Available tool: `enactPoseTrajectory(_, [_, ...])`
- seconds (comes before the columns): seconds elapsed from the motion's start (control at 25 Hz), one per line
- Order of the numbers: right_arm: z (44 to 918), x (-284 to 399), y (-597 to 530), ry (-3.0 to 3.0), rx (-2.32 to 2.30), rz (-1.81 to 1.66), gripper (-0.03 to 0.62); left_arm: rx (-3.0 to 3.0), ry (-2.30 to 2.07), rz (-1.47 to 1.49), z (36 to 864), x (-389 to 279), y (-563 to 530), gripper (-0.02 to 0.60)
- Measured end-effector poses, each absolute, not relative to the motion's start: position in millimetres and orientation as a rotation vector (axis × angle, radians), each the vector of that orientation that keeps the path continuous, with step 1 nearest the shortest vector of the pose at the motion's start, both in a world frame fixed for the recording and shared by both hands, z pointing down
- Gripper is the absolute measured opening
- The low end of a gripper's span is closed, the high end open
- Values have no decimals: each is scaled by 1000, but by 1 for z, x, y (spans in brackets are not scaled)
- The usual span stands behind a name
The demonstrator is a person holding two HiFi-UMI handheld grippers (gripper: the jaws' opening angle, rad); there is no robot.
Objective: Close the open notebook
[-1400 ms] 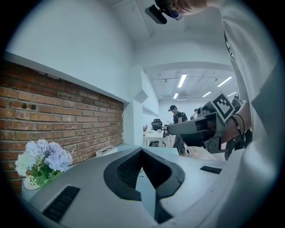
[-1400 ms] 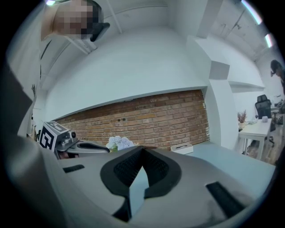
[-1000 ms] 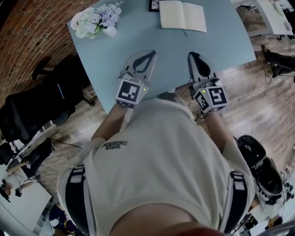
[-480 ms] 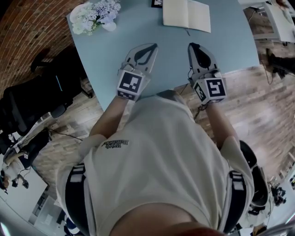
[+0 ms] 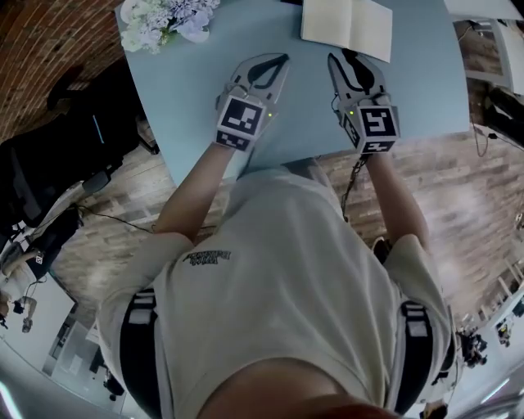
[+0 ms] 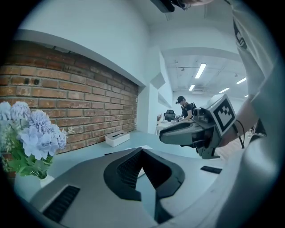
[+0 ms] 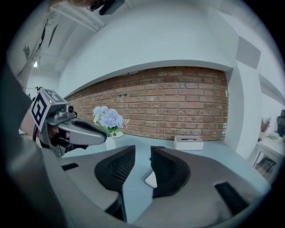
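The open notebook (image 5: 346, 24), with cream pages, lies flat at the far side of the light blue table (image 5: 196, 90). My left gripper (image 5: 281, 59) is over the table a little short of the notebook's left page, its jaw tips touching, shut and empty (image 6: 141, 149). My right gripper (image 5: 338, 57) is just before the notebook's near edge. Its jaws are opening, with a clear gap (image 7: 143, 153) and nothing between them. A pale corner of the notebook (image 7: 151, 179) shows low through that gap.
A white vase of pale blue flowers (image 5: 168, 18) stands at the table's far left corner. A white tissue box (image 7: 189, 142) sits by the brick wall. Office chairs (image 5: 57, 172) stand left of the table, and wooden floor lies to the right.
Both grippers have moved forward across the table toward the notebook. The right gripper's jaws, closed in the earlier frames, now stand apart.
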State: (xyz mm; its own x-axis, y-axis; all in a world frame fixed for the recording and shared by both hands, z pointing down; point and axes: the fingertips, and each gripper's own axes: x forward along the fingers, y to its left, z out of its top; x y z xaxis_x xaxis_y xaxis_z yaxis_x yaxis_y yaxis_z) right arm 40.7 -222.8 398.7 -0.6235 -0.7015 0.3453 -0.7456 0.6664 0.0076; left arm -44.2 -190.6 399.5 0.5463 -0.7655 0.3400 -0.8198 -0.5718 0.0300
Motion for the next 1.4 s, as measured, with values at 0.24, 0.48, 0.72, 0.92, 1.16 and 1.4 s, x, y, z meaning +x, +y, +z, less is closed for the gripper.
enactPoseTrajectory(0.24, [447, 17, -255, -2497, 1061, 74, 147, 2548, -1368, 424, 426, -52, -223, 12])
enactPoseTrajectory(0.48, [513, -1, -279, -2417, 989, 122, 149, 2471, -1336, 481, 481, -59, -244, 12])
enactPoseTrajectory(0.72, [575, -5, -298, -2286, 938, 150, 175, 2430, -1282, 518, 525, -57, -254, 12])
enactPoseTrajectory(0.92, [608, -5, -305, -2158, 905, 83, 173, 2406, -1256, 536, 548, -57, -256, 12])
enactPoseTrajectory(1.16, [616, -7, -306, -2151, 893, 51, 116, 2397, -1250, 538, 554, -57, -254, 12])
enactPoseTrajectory(1.4, [571, 0, -300, -2246, 981, 91, 24, 2446, -1251, 522, 526, -45, -255, 12])
